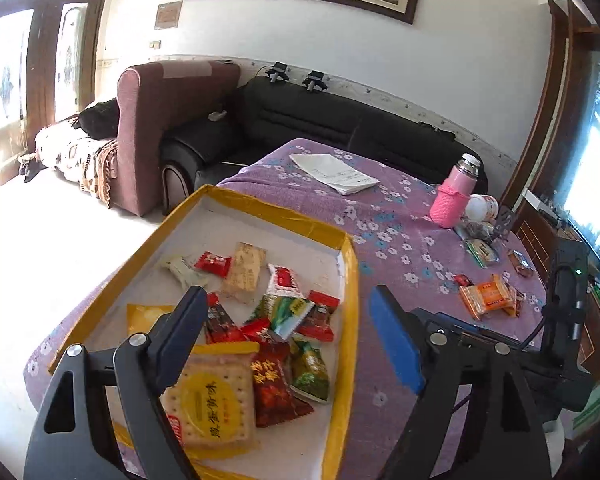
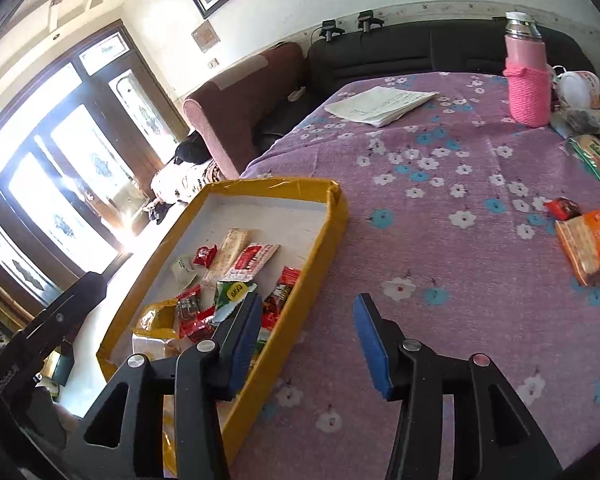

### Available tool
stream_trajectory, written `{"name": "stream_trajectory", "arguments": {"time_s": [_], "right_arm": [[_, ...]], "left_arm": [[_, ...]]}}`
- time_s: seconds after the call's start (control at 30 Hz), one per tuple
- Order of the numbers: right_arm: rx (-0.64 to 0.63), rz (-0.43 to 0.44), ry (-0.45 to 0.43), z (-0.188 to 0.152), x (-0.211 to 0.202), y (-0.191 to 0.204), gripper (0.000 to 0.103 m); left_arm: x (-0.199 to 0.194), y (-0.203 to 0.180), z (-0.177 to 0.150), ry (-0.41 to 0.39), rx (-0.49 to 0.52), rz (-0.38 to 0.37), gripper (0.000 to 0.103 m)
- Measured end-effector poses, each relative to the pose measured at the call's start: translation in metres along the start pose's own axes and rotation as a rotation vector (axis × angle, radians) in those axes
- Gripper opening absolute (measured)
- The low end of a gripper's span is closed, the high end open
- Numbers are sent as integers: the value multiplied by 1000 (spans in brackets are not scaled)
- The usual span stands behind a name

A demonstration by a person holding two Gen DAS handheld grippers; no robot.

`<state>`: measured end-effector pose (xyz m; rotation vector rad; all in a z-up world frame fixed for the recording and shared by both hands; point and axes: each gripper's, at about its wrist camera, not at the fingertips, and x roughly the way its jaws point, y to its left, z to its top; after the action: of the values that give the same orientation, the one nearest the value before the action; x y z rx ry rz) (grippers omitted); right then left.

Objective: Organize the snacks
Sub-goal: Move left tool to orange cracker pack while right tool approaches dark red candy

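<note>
Both my left tongs (image 1: pixel 284 336) and right tongs (image 2: pixel 304 344) open, empty; box (image 1: pixel 350 280) beneath holds most snacks; orange packet (image 2: pixel 592 240) and others remain on the surface (image 2: pixel 440 208) right of them.

Black gripper (image 1: pixel 292 320) frames, blue pads, silver screws.

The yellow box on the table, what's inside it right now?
The yellow box holds a loose pile of snack packets including a big cracker pack. Whatever lies beneath the pile is hidden.
</note>
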<state>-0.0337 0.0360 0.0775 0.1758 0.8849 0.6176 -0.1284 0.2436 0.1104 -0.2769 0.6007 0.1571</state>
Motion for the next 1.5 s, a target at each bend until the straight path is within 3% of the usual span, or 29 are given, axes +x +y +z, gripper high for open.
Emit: {"name": "stream_trajectory", "arguments": {"time_s": [0.27,0.43,0.63,0.77,0.93,1.0,1.13,1.27,1.37,1.5], "right_arm": [[103,-26,-33,-21,-38,-60,52],[157,-73,-81,-26,-68,-106,52],[272,-219,-141,-25,-107,-188,53],[349,-291,-165,-15,-123,-238,53],[395,-279,-154,23,-105,-262,53],[368,-325,-163,45,-93,-263,53],[286,-425,-122,85,-57,-267,53],[216,-426,-36,106,-23,-266,52],[160,-348,85,101,-3,-256,54],[140,-216,261,68,2,-237,54]], "left_arm": [[-10,-50,-17,8,90,21,83],[-13,-69,-25,5,86,-25,83],[2,-103,-46,52,97,-128,83],[3,-120,-53,66,132,-166,83],[12,-123,-56,113,116,-197,83],[13,-122,-56,127,106,-208,83],[14,-116,-54,130,96,-210,83],[21,-105,-54,141,73,-203,83],[28,-100,-55,157,52,-206,83],[34,-98,-56,176,29,-228,83]]}}
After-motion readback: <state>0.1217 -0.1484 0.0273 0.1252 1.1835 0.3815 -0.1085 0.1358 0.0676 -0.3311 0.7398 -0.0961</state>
